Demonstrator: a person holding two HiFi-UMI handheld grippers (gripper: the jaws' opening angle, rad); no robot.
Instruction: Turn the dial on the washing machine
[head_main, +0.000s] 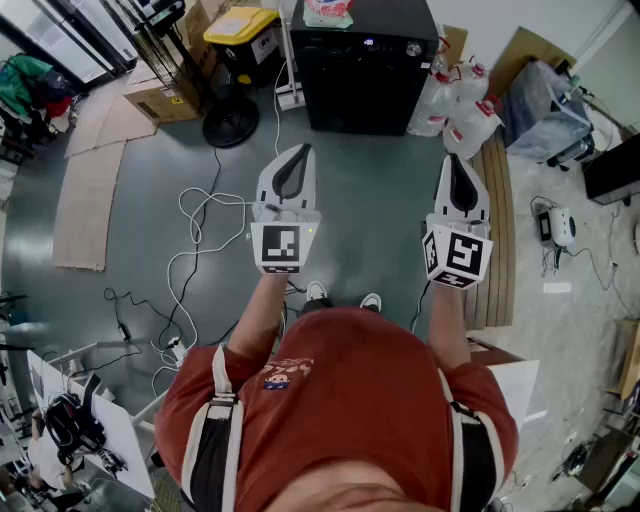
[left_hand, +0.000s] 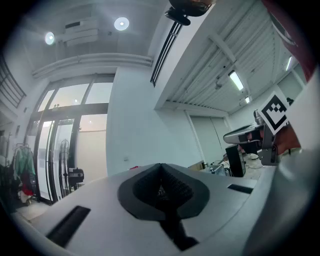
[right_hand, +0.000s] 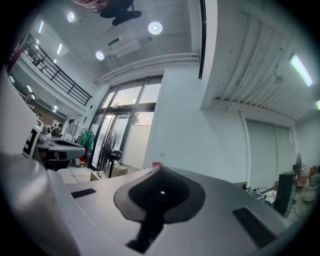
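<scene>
The black washing machine (head_main: 365, 70) stands on the floor at the top middle of the head view, well ahead of both grippers. A small round silvery knob (head_main: 413, 48) sits near its top right corner. My left gripper (head_main: 297, 152) and right gripper (head_main: 455, 162) are held side by side at about chest height, pointing forward towards the machine and apart from it. Nothing is between either pair of jaws. In the left gripper view the jaws (left_hand: 161, 167) meet, shut and empty, against a white wall. The right gripper view shows the same: jaws (right_hand: 161, 170) shut on nothing.
A yellow-lidded black bin (head_main: 240, 30) and a round fan base (head_main: 231, 120) stand left of the machine. White cables (head_main: 200, 215) loop over the grey floor. Clear plastic jugs (head_main: 455, 100) and a wooden bench (head_main: 497, 230) lie to the right. Flattened cardboard (head_main: 90, 190) lies at left.
</scene>
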